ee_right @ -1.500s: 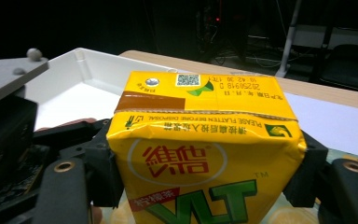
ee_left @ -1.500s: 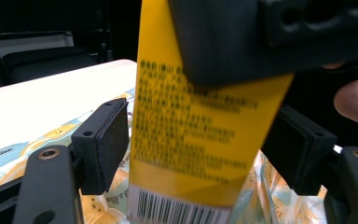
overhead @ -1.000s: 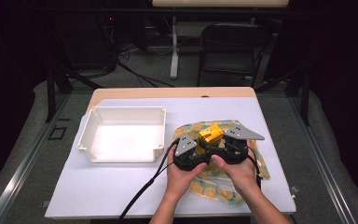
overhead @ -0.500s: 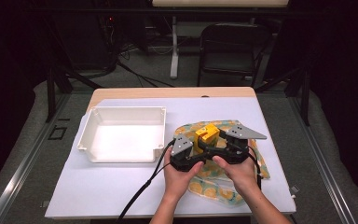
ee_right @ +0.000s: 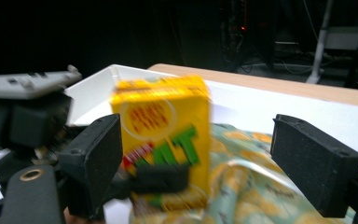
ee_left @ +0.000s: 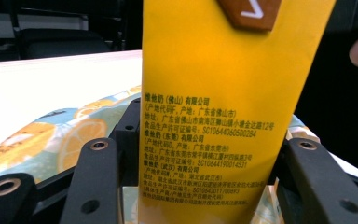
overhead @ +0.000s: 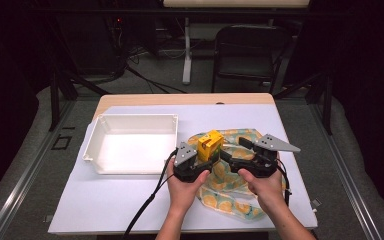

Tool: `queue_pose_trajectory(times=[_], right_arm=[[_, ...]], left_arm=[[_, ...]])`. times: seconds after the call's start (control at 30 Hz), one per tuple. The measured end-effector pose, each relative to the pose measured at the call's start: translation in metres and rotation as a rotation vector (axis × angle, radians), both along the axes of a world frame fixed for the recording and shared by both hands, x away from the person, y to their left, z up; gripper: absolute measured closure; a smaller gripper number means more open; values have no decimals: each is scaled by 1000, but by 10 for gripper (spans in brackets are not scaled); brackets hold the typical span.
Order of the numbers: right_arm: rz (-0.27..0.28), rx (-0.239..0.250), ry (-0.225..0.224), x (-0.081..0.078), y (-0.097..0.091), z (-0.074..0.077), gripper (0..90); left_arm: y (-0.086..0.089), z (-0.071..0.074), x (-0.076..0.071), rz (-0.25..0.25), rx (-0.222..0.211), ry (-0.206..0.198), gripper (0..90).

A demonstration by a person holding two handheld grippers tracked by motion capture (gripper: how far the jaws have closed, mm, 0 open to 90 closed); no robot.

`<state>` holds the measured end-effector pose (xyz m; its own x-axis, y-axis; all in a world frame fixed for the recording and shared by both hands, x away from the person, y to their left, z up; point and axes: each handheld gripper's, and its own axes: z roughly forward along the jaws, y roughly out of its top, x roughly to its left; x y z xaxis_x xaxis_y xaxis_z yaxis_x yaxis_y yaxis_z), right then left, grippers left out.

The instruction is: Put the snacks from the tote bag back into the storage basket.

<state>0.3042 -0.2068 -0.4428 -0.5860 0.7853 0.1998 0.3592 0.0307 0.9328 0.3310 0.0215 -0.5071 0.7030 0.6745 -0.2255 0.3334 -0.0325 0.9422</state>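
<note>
A yellow drink carton point(overhead: 209, 145) stands upright over a cloth printed with orange slices point(overhead: 230, 192). My left gripper point(overhead: 206, 159) is shut on the carton. In the left gripper view the printed side of the carton point(ee_left: 214, 116) sits between both black jaws, and the pads press its lower part. My right gripper point(overhead: 228, 157) is just right of the carton, and its jaws have just been opening. In the right gripper view they stand wide apart point(ee_right: 209, 158). There the carton point(ee_right: 163, 140) is beyond the left jaw and no pad touches it.
A white open tray point(overhead: 92, 150) sits left of the hands on the white table cover point(overhead: 105, 205). The cloth spreads under and in front of both grippers. Cables trail toward the near table edge. A dark chair point(overhead: 245, 50) stands beyond the far edge.
The carton has shifted a little to the left with the left gripper. The right gripper's jaws have come off it and spread apart.
</note>
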Motion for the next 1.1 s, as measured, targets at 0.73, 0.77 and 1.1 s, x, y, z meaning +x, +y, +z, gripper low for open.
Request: queue_pose_trajectory(times=[0.73,0.77,1.1], right_arm=[[-101,-81,65,-5,-49,-40,170],[-105,-84,69,-7,-50,-43,170],[-111,-122,90,-17,-65,-55,168]], left_arm=[[23,16,-6,22,-12,-30,508],[24,17,-6,27,-17,-34,508],[45,29,-11,48,-8,-57,509]])
